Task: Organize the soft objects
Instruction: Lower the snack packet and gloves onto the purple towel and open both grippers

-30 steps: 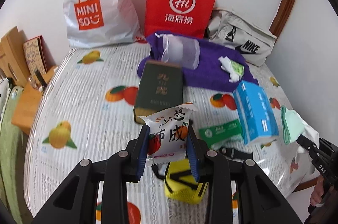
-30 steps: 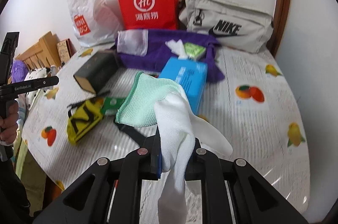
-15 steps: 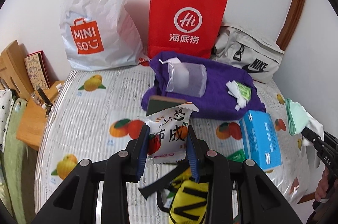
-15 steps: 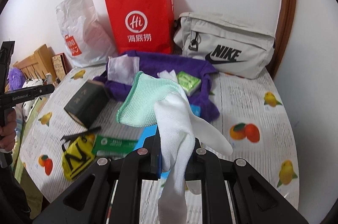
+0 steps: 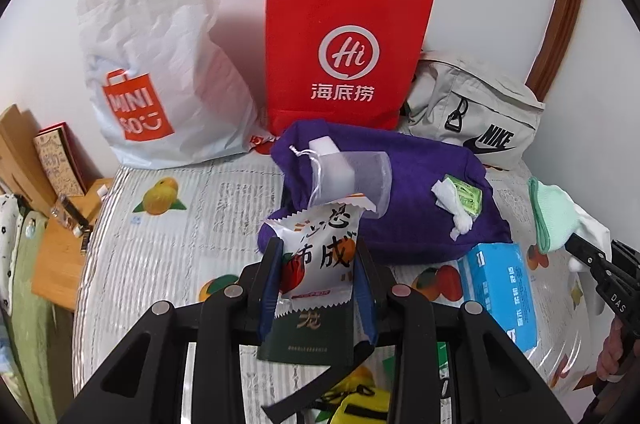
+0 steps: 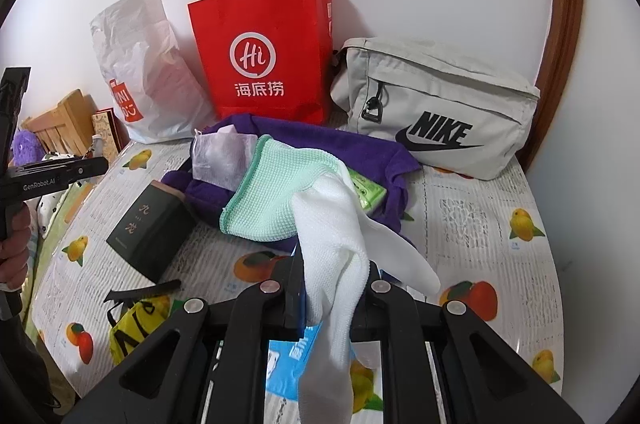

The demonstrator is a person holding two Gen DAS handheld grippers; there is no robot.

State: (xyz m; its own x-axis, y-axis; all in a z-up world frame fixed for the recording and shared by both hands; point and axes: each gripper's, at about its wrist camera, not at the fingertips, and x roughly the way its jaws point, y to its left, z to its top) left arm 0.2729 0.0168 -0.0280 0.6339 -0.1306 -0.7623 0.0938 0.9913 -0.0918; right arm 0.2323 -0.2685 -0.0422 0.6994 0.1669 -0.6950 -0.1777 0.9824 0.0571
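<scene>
1. Left wrist view: the left gripper (image 5: 318,274) has its fingers (image 5: 270,280) partly closed on a white snack packet (image 5: 316,256). The packet sits between both fingers and sticks up past their tips, off the counter (image 5: 168,256).
2. Under the packet lies a dark green box (image 5: 308,336). Behind it is a purple cloth (image 5: 416,184) with a clear pouch (image 5: 352,180) on top.
3. Right wrist view: the right gripper (image 6: 334,290) has its fingers (image 6: 294,288) almost fully closed on a white cloth (image 6: 332,244). The cloth hangs down between them.
4. A mint green cloth (image 6: 272,196) is joined to the white one and sticks out past the fingertips, above the purple cloth.
5. At the back wall stand a red paper bag (image 6: 264,64), a white plastic bag (image 5: 160,64) and a grey Nike bag (image 6: 436,112).
</scene>
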